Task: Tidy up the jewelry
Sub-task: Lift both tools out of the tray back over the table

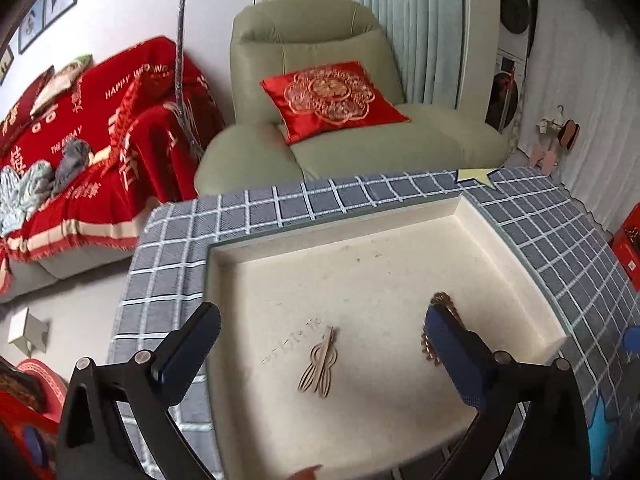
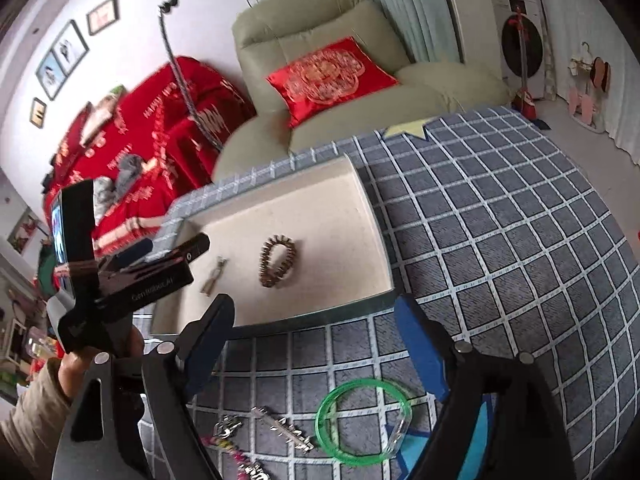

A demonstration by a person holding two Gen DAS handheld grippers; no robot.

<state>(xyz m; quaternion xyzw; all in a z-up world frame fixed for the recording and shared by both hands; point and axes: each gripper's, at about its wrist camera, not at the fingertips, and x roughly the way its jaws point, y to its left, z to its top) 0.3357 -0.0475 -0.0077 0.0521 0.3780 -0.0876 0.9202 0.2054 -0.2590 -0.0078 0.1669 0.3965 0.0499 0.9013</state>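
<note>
On the checked tablecloth (image 2: 500,240), we hold the right gripper (image 2: 316,344), fingers apart, directly above the green bangle (image 2: 362,420); the left gripper (image 1: 320,344), also spread, hovers over the tray (image 1: 516,280).

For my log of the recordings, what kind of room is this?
Most likely a home living room: a green recliner armchair with a red embroidered cushion, a sofa under a red throw, and framed pictures on the wall.

green armchair (image 1: 320,92) with red cushion (image 1: 330,98) | red-covered sofa (image 1: 92,128) | framed pictures (image 2: 64,56) on wall
</note>
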